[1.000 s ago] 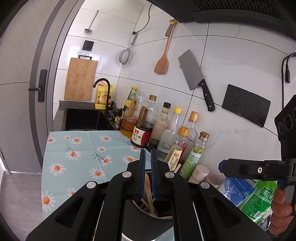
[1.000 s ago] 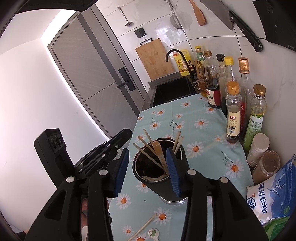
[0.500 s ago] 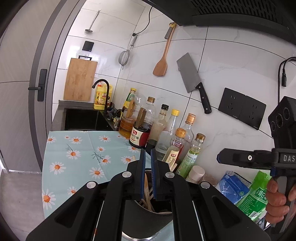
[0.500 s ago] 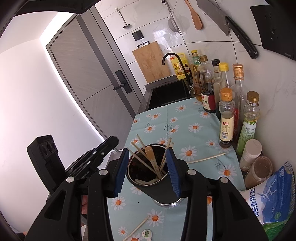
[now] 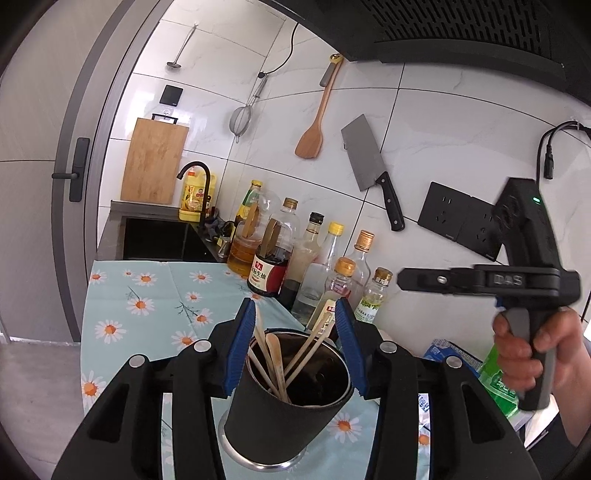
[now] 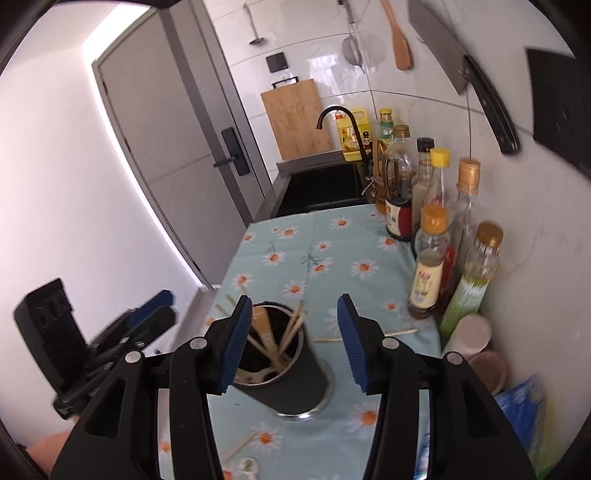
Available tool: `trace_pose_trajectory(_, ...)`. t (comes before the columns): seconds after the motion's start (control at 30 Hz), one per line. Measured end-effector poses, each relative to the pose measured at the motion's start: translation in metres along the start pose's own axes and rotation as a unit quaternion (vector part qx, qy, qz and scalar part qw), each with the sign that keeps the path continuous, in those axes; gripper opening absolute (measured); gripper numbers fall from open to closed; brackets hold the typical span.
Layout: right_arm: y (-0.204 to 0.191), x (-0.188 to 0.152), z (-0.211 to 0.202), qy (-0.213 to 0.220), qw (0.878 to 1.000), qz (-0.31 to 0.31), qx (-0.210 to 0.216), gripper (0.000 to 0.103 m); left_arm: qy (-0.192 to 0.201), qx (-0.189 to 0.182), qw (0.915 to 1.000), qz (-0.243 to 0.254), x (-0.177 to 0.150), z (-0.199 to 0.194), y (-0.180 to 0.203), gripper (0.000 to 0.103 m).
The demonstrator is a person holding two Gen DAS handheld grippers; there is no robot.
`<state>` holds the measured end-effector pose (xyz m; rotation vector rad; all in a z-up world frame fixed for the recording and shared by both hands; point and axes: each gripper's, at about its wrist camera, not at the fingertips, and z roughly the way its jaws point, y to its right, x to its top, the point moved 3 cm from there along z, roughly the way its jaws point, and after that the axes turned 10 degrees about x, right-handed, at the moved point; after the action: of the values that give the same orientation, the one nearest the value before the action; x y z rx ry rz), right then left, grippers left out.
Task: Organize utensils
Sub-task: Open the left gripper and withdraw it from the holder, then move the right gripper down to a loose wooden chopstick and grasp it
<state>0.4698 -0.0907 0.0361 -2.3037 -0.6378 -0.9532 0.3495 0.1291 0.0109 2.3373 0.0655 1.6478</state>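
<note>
Both the left gripper and the right gripper tilt downward over the black utensil holder, jaws opening and holding nothing.

A home kitchen. A white marble-look tiled wall carries a hanging wooden spatula, a steel cleaver with a black handle, a wire strainer and a bamboo cutting board. A black curved faucet stands over a dark sink. Glass bottles of oil and sauce line the desk, which wears a daisy-print blue cloth, beneath a black range hood.
</note>
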Motion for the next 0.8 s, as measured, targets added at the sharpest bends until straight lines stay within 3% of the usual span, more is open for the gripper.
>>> trace_pose_trajectory(0.13, 0.007, 0.013, 0.028, -0.068, 0.991, -0.107, -0.042, 0.049, -0.002, -0.007, 1.0000, 0.001, -0.001, -0.006, 0.001, 0.044)
trace_pose_trajectory(0.27, 0.017, 0.015, 0.066, -0.179, 0.963, -0.193, -0.060, 0.049, -0.013, -0.011, 0.9998, 0.004, -0.006, -0.009, 0.001, 0.044)
trace_pose_trajectory(0.33, 0.020, 0.014, 0.082, -0.223, 0.946, -0.228, -0.059, 0.049, -0.012, -0.012, 0.9998, 0.008, -0.006, -0.013, 0.002, 0.044)
trace_pose_trajectory(0.53, 0.038, 0.004, 0.125, -0.354, 0.877, -0.316, -0.074, 0.049, -0.010, -0.014, 0.9997, 0.016, -0.009, -0.025, 0.002, 0.044)
trace_pose_trajectory(0.67, 0.049, -0.015, 0.152, -0.444, 0.817, -0.363, -0.068, 0.049, -0.012, -0.010, 0.9995, 0.027, -0.013, -0.029, 0.004, 0.044)
trace_pose_trajectory(0.8, 0.062, -0.022, 0.183, -0.489, 0.796, -0.351, -0.057, 0.048, -0.013, -0.002, 0.9996, 0.027, -0.015, -0.032, 0.001, 0.044)
